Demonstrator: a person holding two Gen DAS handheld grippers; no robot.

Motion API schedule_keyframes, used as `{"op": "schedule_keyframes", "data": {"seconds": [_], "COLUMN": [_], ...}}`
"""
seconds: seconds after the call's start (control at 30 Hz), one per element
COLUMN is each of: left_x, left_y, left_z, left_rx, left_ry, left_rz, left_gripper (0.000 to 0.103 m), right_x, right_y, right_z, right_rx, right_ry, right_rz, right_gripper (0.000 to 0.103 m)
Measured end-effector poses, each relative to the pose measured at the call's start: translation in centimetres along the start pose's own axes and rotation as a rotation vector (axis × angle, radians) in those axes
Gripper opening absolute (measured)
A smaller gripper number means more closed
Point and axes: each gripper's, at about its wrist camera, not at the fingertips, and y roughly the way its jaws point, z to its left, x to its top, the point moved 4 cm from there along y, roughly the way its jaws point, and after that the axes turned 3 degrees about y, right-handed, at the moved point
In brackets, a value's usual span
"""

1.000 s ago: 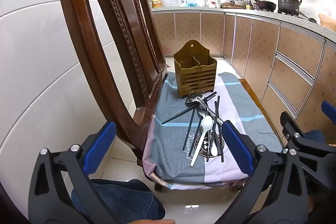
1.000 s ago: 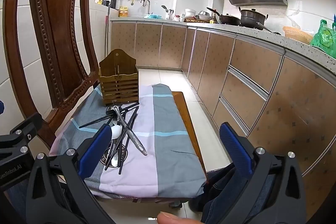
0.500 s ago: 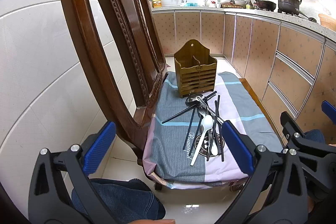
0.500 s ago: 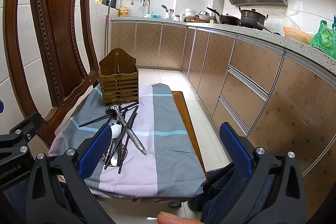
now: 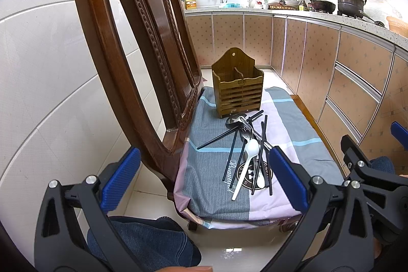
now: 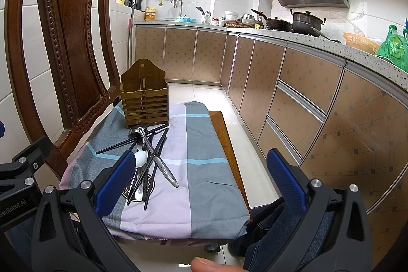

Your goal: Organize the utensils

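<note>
- Chair (image 5: 132,47): its seat, draped in a striped cloth (image 5: 216,177), lies ahead of both my grippers. The cloth is loose, so a dragging fingertip could bunch it and shift everything on it.
- Wooden holder (image 5: 238,91): it stands upright at the far end of the seat, beyond the pile and well ahead of my fingers. It looks light and unanchored, so a utensil pushed in at an angle could tip it or slide it off the back.
- Utensil pile (image 5: 248,144): black chopsticks (image 5: 264,142), metal spoons and a fork lie crossed, just ahead of my left gripper. Lifting one piece may lever others off the seat edge onto the floor.
- White spoon (image 5: 248,157): it rests on top, handle toward me. It is thin and smooth, so it could twist or slip in a pinch.
- Left gripper (image 5: 204,180): spread wide and empty, short of the pile.
- Right gripper (image 6: 200,177): likewise spread wide and empty, the pile ahead to its left. With both converging, my fingers could collide.
</note>
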Motion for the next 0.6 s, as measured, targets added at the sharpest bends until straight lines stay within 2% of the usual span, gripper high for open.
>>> {"op": "schedule_keyframes", "data": {"seconds": [0.6], "left_x": [0.1], "left_y": [-0.27], "left_z": [0.34], "left_rx": [0.0], "left_ry": [0.001], "left_rz": [0.001], "left_gripper": [0.099], "right_x": [-0.07], "right_y": [-0.09], "right_z": [0.08], "right_rx": [-0.001], "right_ry": [-0.001], "right_rz": [0.0], "right_gripper": [0.101]}}
